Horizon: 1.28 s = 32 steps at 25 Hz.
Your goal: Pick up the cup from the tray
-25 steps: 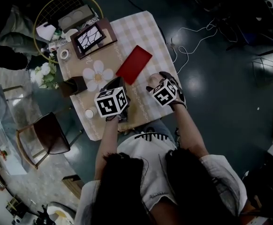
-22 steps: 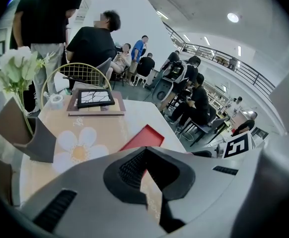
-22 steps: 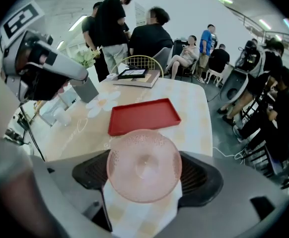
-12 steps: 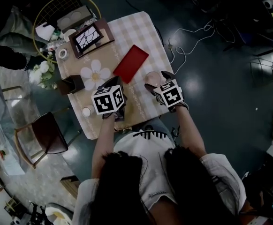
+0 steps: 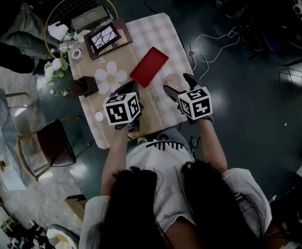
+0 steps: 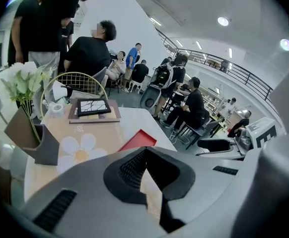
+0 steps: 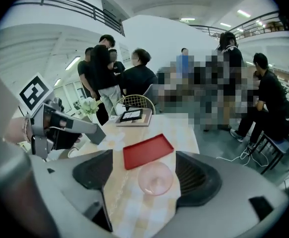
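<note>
A clear pink cup (image 7: pixel 155 178) stands on the checked tablecloth, just in front of the empty red tray (image 7: pixel 147 150) and off it. My right gripper (image 7: pixel 145 168) is open around the cup, jaws wide. The cup sits close to the right pad (image 7: pixel 196 180), with a gap on the left side. In the head view the cup (image 5: pixel 172 81) shows between the right gripper's (image 5: pixel 176 83) fingers, right of the tray (image 5: pixel 149 66). My left gripper (image 6: pixel 145 152) is shut and empty. It hovers over the table's near edge, left of the right one (image 5: pixel 132 87).
A flower-shaped mat (image 5: pixel 109 78), a dark box (image 5: pixel 84 87) and a small white cup (image 5: pixel 98 116) lie on the table's left side. A framed picture (image 5: pixel 104 36) is at the far end, with a wire basket (image 5: pixel 76 9) beyond. A chair (image 5: pixel 50 149) stands left. Cables (image 5: pixel 213 45) trail on the floor.
My right gripper has drawn back a little toward the person and the table's right edge, with the cup still between its jaws. The left gripper has hardly moved.
</note>
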Available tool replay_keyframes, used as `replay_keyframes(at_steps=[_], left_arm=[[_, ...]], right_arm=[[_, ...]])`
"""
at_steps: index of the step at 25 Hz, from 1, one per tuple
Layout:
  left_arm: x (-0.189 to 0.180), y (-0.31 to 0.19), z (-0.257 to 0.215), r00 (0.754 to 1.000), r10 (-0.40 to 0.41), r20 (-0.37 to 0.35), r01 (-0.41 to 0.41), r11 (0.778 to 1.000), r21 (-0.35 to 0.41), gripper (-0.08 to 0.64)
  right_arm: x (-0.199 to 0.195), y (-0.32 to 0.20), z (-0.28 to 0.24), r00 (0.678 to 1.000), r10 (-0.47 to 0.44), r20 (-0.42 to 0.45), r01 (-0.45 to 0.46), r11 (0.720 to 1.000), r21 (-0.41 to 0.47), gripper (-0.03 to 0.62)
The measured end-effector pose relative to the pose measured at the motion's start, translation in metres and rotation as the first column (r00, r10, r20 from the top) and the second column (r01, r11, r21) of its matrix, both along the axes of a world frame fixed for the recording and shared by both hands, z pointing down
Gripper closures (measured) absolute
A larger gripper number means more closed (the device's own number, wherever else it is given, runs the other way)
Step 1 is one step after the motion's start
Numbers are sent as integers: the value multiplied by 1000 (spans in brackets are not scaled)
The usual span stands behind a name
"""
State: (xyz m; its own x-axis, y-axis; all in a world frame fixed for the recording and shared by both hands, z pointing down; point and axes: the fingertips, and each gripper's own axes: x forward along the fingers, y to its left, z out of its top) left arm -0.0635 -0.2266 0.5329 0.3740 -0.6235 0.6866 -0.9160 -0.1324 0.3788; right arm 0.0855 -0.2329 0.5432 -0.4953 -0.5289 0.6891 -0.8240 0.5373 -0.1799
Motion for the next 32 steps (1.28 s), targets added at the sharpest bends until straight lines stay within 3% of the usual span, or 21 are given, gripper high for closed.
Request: replay_keyframes(at_steps=[4, 6, 10, 12, 16, 32], left_arm=[[5, 9, -8, 1000, 7, -15, -6, 1000, 22, 555], [10, 16, -11, 1000, 23, -20, -22, 999, 31, 555], [19, 28, -14, 998, 51, -24, -50, 998, 41, 555], [23, 34, -14, 998, 61, -26, -60, 997, 43, 555], [27, 42, -19, 997, 76, -27, -74, 996, 55, 555], [15, 57, -20, 997, 76, -14, -74, 995, 66, 555]], right_arm=[[-19, 11, -15, 1000, -28, -11, 28, 999, 41, 190], [-30, 19, -17, 999, -44, -14, 44, 998, 40, 221], [-36, 24, -21, 997, -10, -74, 16, 997, 73, 432], [-37, 26, -22, 995, 9, -95, -1, 997, 82, 570], [-51, 39, -24, 998, -9, -66, 14, 998, 64, 581], [-74, 50, -28, 990, -45, -130, 57, 994, 90, 583]])
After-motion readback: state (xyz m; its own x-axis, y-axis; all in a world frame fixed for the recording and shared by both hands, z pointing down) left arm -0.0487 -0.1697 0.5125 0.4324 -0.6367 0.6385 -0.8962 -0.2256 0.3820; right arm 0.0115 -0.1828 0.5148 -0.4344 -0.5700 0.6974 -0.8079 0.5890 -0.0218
